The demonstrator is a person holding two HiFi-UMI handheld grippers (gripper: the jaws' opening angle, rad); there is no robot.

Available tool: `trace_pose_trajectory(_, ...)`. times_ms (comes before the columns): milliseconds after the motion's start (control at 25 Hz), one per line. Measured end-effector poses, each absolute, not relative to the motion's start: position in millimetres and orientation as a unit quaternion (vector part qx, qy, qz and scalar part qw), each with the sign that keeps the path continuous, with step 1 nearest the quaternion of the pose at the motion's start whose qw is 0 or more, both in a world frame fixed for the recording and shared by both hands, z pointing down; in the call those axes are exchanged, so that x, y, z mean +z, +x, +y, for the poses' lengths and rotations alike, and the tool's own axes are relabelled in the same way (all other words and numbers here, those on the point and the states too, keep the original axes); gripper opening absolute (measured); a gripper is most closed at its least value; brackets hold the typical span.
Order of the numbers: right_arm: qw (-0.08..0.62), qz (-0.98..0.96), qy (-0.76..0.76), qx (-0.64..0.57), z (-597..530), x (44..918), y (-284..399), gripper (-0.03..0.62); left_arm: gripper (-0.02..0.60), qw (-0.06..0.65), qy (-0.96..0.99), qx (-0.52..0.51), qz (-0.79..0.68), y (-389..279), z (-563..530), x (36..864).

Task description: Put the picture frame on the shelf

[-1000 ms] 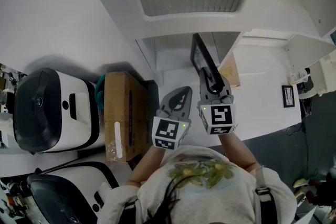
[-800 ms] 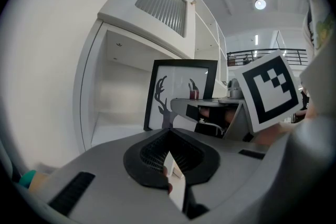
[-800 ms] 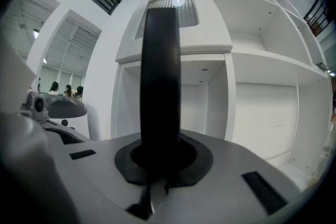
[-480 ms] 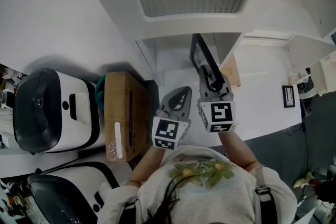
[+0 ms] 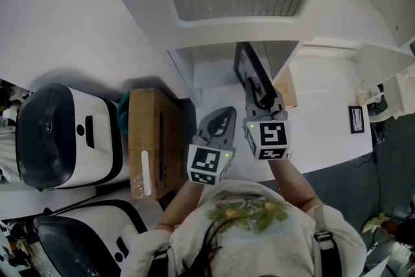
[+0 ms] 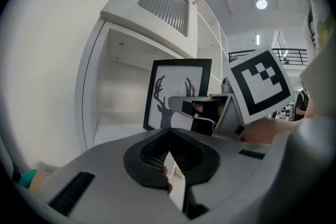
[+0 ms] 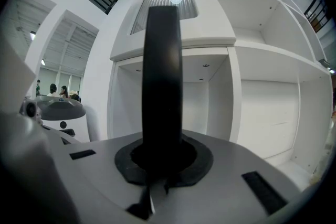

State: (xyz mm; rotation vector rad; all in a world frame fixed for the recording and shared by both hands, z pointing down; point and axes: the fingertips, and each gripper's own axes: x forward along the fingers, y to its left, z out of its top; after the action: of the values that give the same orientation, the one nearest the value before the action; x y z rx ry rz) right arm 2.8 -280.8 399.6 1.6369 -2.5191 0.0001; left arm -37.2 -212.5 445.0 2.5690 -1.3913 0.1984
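Right tool (image 5: 258, 89), gripping the picture frame (image 5: 243, 59), edged slightly toward the shelf (image 5: 211, 71); left tool (image 5: 225, 115) closed, unmoved.

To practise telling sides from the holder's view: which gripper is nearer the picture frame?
Right. The right gripper is shut on the picture frame's edge. The left gripper sits beside it, short of the frame, with nothing between its jaws.

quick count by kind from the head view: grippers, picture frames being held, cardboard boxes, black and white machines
grippers: 2 (left gripper, right gripper)
picture frame, held in the right gripper: 1
cardboard box: 1
black and white machines: 2
total: 6
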Motion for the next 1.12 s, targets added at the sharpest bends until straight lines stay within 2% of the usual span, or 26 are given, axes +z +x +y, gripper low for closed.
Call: trace_pose_trajectory(1120,0.070,-0.836,0.545,0.004,-299.1,398.3,-1.5,0.035,0.028,0.108,0.871,0.071,-0.473,-37.3,-213.9,447.6)
